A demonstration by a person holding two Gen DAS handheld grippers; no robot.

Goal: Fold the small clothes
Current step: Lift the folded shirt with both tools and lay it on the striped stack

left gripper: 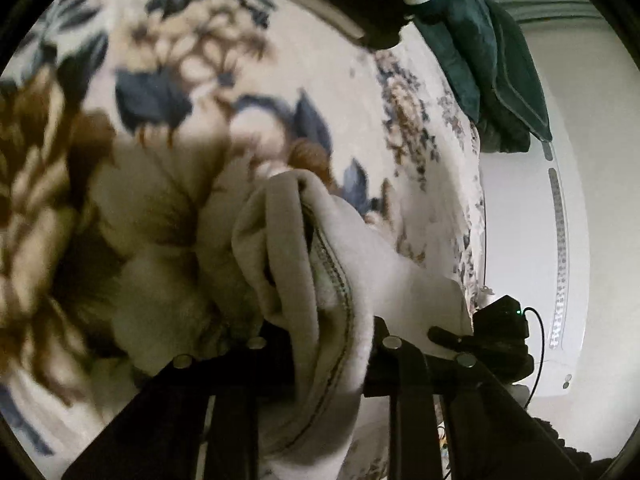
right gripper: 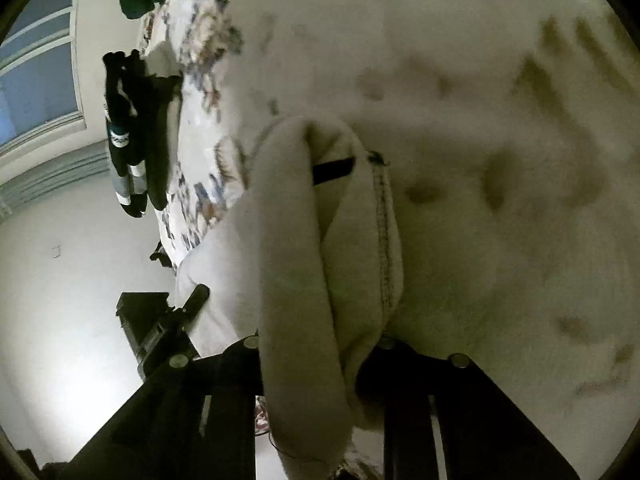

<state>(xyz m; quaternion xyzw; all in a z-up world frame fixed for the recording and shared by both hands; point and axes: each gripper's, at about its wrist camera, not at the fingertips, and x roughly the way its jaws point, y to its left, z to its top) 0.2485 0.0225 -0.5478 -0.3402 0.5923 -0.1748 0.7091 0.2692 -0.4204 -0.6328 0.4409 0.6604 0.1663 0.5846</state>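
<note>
blanket (left gripper: 328,68): floral, fills the background
green cloth (left gripper: 492,60): lies at blanket's far edge
white garment (left gripper: 320,248): bunched over blanket, gripped at both ends
left claw (left gripper: 320,344): clamped on garment
right claw (right gripper: 320,344): clamped on garment fold

A floral blanket (left gripper: 248,60) covers the bed — dark green garment (left gripper: 480,52) at its edge.

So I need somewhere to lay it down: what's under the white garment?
The flowered blanket lies beneath the white garment; the part directly under it is covered.
</note>
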